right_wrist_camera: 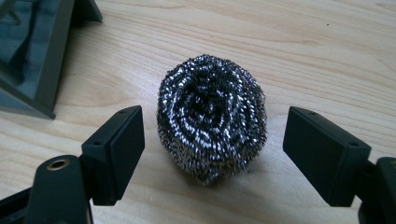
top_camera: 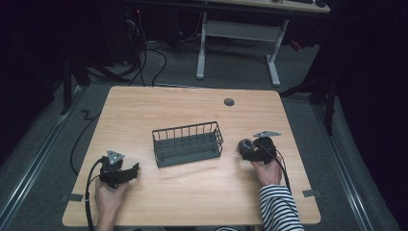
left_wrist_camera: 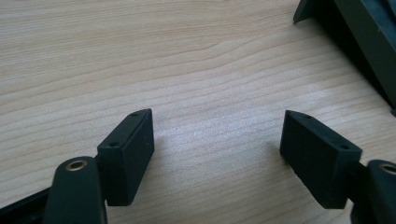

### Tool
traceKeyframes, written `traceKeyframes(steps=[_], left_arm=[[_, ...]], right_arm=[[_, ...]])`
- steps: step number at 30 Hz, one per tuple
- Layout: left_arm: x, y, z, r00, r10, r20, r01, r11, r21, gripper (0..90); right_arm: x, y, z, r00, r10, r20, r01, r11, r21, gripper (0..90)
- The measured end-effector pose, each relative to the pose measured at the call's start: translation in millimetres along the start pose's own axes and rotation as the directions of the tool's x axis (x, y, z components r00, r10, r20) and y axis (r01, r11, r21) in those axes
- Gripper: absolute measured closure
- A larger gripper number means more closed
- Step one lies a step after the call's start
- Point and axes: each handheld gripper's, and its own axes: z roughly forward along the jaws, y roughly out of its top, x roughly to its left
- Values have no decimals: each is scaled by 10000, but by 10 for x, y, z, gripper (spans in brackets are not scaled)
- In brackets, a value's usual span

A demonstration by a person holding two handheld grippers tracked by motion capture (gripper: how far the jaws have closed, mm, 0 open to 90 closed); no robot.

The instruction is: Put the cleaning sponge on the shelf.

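Steel scourer (right_wrist_camera: 212, 116) between right gripper (right_wrist_camera: 212, 154) fingers, apart | left gripper (left_wrist_camera: 217, 158) fingers apart | basket (top_camera: 188, 143) contents unclear

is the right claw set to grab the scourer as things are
Probably yes. The right claw is open, with the scourer on the table between its jaws, a gap on each side. The basket stands off to one side.

shiny steel-wool scourer (right_wrist_camera: 212, 116), matt wooden table (right_wrist_camera: 327, 60)

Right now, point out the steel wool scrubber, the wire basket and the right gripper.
steel wool scrubber (right_wrist_camera: 212, 116), right gripper view, centre of its coil.
wire basket (top_camera: 188, 130), high view, far rim.
right gripper (right_wrist_camera: 212, 154), right gripper view, midway between its open fingertips.
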Motion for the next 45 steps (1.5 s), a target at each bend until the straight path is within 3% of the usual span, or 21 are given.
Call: traceKeyframes(steps=[7, 18, 35, 45], left_arm=[[0, 0, 0, 10000, 0, -1, 0, 10000, 1, 265], [0, 0, 0, 10000, -2, 0, 2, 10000, 2, 265], [-1, 0, 0, 10000, -5, -6, 5, 10000, -4, 265], [0, 0, 0, 10000, -5, 3, 5, 10000, -1, 265]], right_arm=[[-7, -9, 122, 10000, 74, 7, -75, 9999, 129, 286], [38, -13, 86, 9997, -229, 16, 229, 9997, -49, 384], [73, 58, -202, 9979, -231, -612, 185, 9971, -743, 403], [146, 217, -454, 9932, -512, -1045, 392, 9927, -1137, 407]])
